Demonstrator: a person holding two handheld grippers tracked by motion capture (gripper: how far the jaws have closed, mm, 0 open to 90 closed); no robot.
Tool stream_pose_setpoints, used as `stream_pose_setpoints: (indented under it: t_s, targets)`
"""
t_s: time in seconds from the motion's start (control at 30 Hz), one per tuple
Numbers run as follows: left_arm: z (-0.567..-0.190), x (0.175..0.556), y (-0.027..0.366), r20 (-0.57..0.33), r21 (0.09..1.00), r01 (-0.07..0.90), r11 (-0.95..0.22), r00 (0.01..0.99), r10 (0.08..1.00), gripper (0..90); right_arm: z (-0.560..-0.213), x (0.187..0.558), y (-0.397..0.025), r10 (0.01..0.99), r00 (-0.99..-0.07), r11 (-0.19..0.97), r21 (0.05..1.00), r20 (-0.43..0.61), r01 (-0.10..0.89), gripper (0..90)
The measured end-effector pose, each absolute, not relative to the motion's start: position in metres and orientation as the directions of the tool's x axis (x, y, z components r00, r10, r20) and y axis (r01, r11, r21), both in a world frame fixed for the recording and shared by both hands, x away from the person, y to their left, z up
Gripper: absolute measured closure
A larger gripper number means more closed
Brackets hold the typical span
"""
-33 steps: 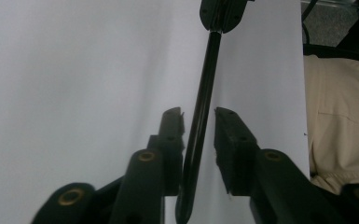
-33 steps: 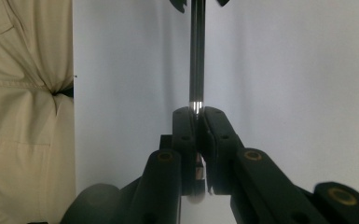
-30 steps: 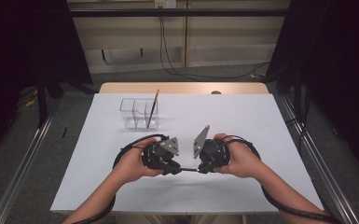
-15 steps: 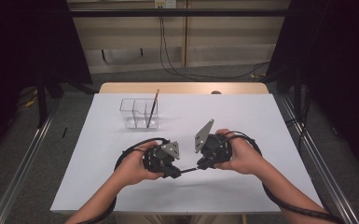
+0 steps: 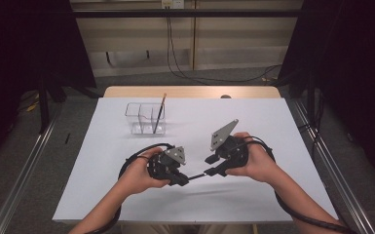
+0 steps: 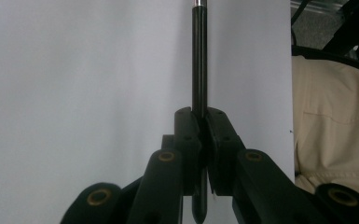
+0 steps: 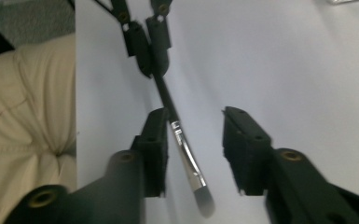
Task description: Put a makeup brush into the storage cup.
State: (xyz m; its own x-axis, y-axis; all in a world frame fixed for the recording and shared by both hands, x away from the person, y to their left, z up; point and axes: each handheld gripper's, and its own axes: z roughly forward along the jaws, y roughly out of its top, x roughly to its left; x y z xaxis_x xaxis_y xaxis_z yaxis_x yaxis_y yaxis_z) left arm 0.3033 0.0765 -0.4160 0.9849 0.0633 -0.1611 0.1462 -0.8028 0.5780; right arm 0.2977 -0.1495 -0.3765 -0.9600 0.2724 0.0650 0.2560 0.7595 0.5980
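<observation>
White counter under me, dim room beyond. My left gripper jaws are clamped on the black brush handle; my right gripper jaws stand wide around its ferrule. I should centre them, then close squarely before the left lets go.

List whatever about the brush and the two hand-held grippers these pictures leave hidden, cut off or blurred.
- Brush: in the left gripper view its far end is cut off by the top edge.
- Left hand-held gripper: its shut jaws cover part of the handle.
- Bristle tip: blurred in the right gripper view.
- Right hand-held gripper: whether its left jaw touches the ferrule cannot be told.
- Clear holder: its dividers are too small to read in the high view.
</observation>
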Motion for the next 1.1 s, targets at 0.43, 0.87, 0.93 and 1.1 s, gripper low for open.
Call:
stream_pose_setpoints:
  t_s: [0.43, 0.87, 0.93, 1.1]
  targets:
    - [-0.415, 0.304, 0.081, -0.159, 0.598, 0.160, -0.785, 0.984, 0.079, 84.3, -0.386, 0.303, -0.168, 0.387, -0.904, 0.525, 0.762, 0.183, 0.379, 12.9]
    - [-0.416, 0.305, 0.084, -0.169, 0.627, 0.181, -0.758, 0.981, 0.094, 84.2, -0.391, 0.298, -0.178, 0.439, -0.874, 0.327, 0.869, 0.209, 0.372, 6.8]
    - [-0.416, 0.305, 0.085, -0.174, 0.633, 0.188, -0.751, 0.980, 0.098, 84.3, -0.392, 0.297, -0.179, 0.441, -0.875, 0.293, 0.889, 0.201, 0.352, 5.1]
    - [-0.417, 0.304, 0.089, -0.180, 0.649, 0.205, -0.732, 0.977, 0.114, 84.2, -0.395, 0.295, -0.182, 0.440, -0.872, 0.221, 0.915, 0.214, 0.336, 5.8]
